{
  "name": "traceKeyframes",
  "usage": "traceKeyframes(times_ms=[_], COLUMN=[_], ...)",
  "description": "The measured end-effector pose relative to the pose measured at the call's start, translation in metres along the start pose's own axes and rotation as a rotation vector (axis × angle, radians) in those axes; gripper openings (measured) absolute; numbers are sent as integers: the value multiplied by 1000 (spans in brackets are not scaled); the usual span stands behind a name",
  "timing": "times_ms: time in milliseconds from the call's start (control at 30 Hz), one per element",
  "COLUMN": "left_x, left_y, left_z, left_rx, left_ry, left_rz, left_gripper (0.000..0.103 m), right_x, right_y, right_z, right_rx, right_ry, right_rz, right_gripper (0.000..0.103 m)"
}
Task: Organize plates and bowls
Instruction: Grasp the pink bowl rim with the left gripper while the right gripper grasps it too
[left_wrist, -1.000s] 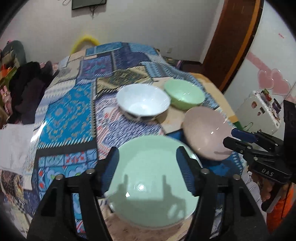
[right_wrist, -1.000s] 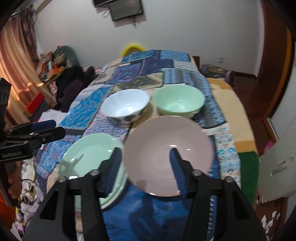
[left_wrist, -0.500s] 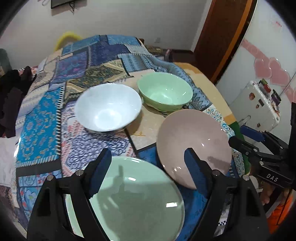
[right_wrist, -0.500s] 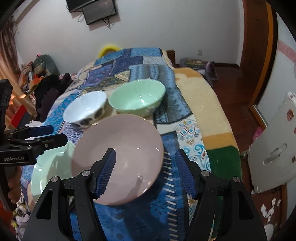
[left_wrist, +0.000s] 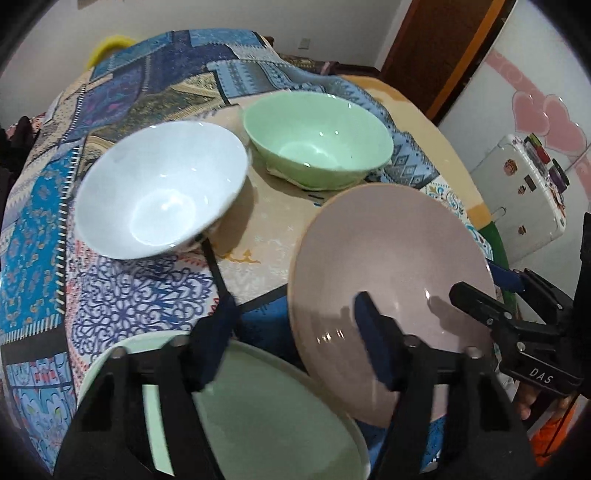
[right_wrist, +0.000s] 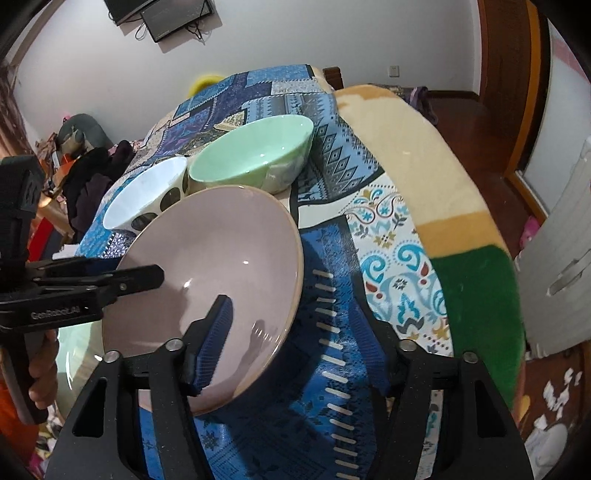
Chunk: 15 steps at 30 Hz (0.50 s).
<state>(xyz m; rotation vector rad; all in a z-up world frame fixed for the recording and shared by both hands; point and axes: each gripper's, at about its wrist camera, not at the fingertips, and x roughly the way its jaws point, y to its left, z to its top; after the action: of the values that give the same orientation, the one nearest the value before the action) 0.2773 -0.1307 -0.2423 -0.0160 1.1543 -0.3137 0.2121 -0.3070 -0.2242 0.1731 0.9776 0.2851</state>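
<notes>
A pink plate (left_wrist: 388, 258) (right_wrist: 221, 240) lies on the patchwork cloth, and both grippers straddle its rim from opposite sides. My left gripper (left_wrist: 293, 310) has the plate's left rim between its closing jaws, one finger over the plate's inside, the pads not pressing. My right gripper (right_wrist: 295, 310) has the right rim between its closing jaws, likewise apart from it. A pale green plate (left_wrist: 266, 413) (right_wrist: 74, 354) lies beside the pink plate, under the left gripper. Behind stand a white bowl (left_wrist: 162, 188) (right_wrist: 147, 192) and a green bowl (left_wrist: 317, 136) (right_wrist: 255, 151).
The blue patchwork cloth (left_wrist: 122, 295) covers the table, with a beige and green blanket (right_wrist: 424, 166) over its right side. A white cabinet (left_wrist: 517, 192) stands past that edge. A heap of dark clothes (right_wrist: 92, 177) lies to the far left.
Both grippers have sunk toward the pink plate. The left one moved right, from over the green plate to the pink plate's left rim. Both pairs of jaws stand narrower.
</notes>
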Motion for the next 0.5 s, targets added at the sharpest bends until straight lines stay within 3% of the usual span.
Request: traceKeyframes(times_ms=[67, 200, 300, 500], left_x=[5, 12, 13, 12], left_y=[-1, -2, -4, -5], left_z=[0, -2, -3, -4], left_rx=[2, -2, -3, -13], left_ry=[24, 47, 45, 41], left_rz=[-17, -46, -53, -52], left_gripper=[45, 28, 19, 18], right_x=[0, 6, 5, 0], right_y=[-2, -3, 0, 5], right_z=[-1, -1, -3, -1], right_rx=[15, 44, 39, 27], right_ry=[3, 35, 27, 17], right_rz=[16, 111, 93, 54], right_gripper=[45, 21, 20, 18])
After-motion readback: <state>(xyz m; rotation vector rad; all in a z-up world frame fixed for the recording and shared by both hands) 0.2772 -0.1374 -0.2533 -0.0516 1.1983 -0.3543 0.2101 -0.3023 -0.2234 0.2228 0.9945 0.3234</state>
